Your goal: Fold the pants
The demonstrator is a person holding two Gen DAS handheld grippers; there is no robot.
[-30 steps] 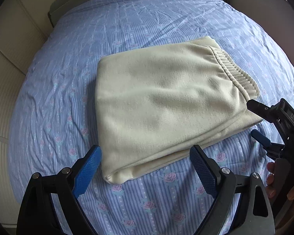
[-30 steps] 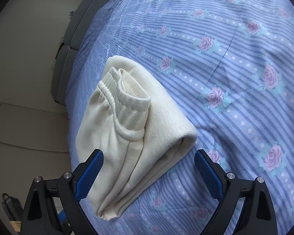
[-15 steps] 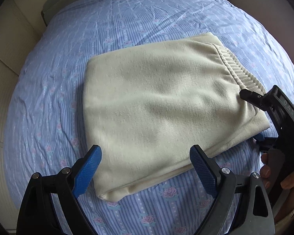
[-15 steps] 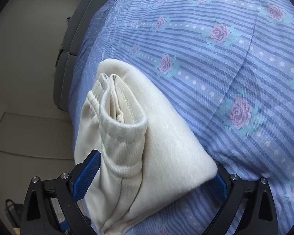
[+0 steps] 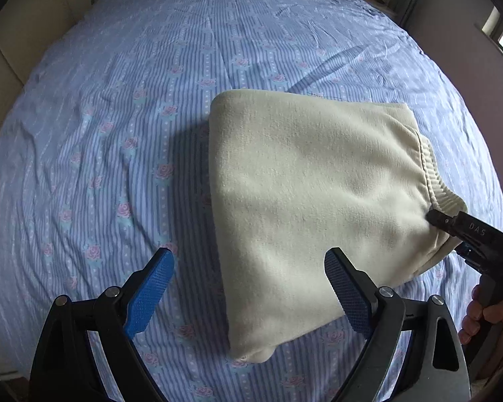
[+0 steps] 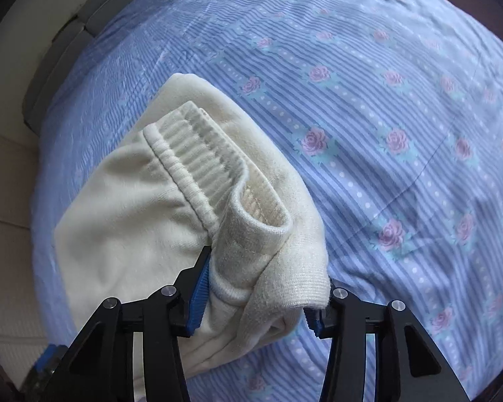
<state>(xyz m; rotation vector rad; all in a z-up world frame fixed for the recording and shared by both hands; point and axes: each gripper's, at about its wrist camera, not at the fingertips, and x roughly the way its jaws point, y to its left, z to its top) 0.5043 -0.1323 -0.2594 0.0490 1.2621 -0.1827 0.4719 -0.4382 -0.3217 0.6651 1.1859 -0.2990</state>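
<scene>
The pants (image 5: 305,201) are cream-coloured, of a soft, slightly fuzzy knit, and lie folded into a thick, roughly square bundle on a bed covered by a blue striped sheet (image 5: 151,100) printed with small pink roses. In the left wrist view the bundle sits right of the middle of the bed, its smooth folded edge facing left and its near corner rounded and plump — several layers are stacked there. The ribbed elastic waistband (image 6: 198,154) shows at the right end; in the right wrist view it curls up into an open loop, with a stitched hem visible inside. The right tongs (image 6: 258,294) are closing on that waistband end, the blue pads pressed into the cloth on either side, so the fabric bunches between them. In the left wrist view the same tool comes in from the right, a person's hand (image 5: 483,315) wrapped round its handle. The left tongs (image 5: 248,294) stand wide apart and hold nothing — they hang above the near edge of the bundle, one pad over the sheet, the other over the cloth.
</scene>
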